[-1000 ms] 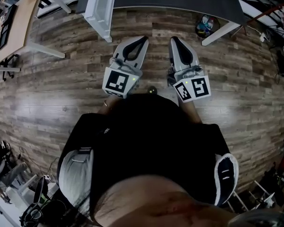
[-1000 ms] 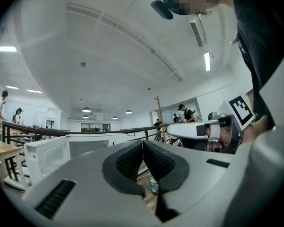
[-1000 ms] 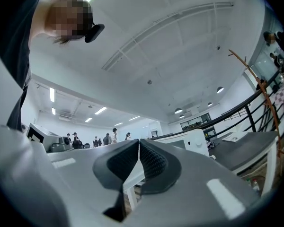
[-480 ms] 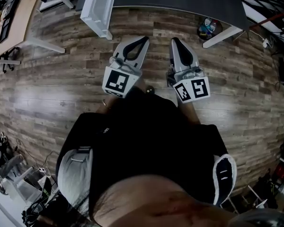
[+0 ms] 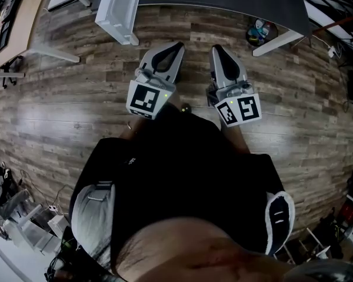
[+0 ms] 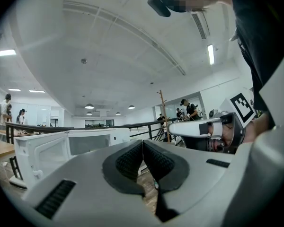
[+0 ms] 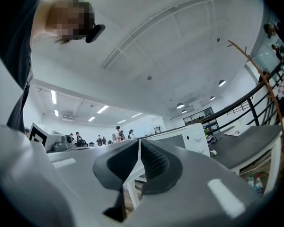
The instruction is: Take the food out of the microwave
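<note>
While both tools, left (image 5: 175,46) and right (image 5: 216,49), hang pinched shut and empty, the microwave (image 5: 119,7) sits ahead on the surface (image 5: 235,2); food unseen. Risk: if I arrive with jaws shut, I may bump it.

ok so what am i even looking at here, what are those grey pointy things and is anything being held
A person wears a head camera that looks down at the wood floor. Each hand holds a grey two-jaw tool: the left tool and the right tool. The other two pictures come from cameras riding on those tools. Both tools are shut and hold nothing. Ahead stands a white microwave on a dark table; no food shows.
</note>
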